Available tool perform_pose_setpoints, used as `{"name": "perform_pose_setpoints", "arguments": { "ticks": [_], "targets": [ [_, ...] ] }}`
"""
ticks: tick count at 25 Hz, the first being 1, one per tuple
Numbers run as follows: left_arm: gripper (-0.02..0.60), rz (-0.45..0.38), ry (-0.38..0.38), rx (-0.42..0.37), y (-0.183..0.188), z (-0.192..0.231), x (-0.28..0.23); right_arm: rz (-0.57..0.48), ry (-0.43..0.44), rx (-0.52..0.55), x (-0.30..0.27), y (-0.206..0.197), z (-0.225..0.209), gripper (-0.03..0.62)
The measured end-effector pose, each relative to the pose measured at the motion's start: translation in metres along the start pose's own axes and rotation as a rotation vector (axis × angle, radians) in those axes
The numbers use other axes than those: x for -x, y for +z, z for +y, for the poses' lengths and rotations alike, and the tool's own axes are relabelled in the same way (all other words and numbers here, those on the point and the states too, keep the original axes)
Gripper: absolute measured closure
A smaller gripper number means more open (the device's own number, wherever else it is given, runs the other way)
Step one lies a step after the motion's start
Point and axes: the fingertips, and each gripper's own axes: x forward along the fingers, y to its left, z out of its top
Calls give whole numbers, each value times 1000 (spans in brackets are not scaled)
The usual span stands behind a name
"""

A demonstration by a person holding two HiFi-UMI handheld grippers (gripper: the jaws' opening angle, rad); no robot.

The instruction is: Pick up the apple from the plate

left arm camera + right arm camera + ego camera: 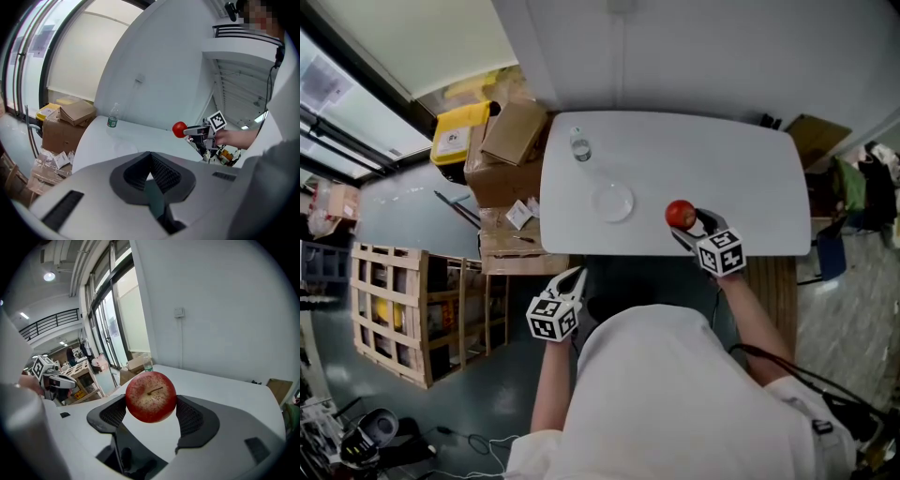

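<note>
A red apple (pixel 680 214) is up off the white table (pixel 712 159), with my right gripper (pixel 685 223) shut on it near the table's front right. In the right gripper view the apple (pixel 151 396) sits squeezed between the two dark pads, stem facing the camera. The clear plate (pixel 611 201) lies bare at the table's middle, left of the apple. My left gripper (pixel 573 278) hangs below the table's front edge, jaws together and holding nothing. From the left gripper view the apple (pixel 179 129) and right gripper (pixel 188 132) show over the table's far side.
A small water bottle (pixel 580 146) stands at the table's back left. Cardboard boxes (pixel 511 141) and a yellow case (pixel 459 131) sit left of the table, with a wooden crate (pixel 394 309) nearer. Another box (pixel 817 139) is at the right.
</note>
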Motion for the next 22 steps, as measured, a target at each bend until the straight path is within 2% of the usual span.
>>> {"name": "perform_pose_setpoints", "arguments": {
  "ticks": [22],
  "targets": [
    [580,-9,-25,-9,1,30,24,-18,-23,-19,-4,4,32,249]
  ]
}}
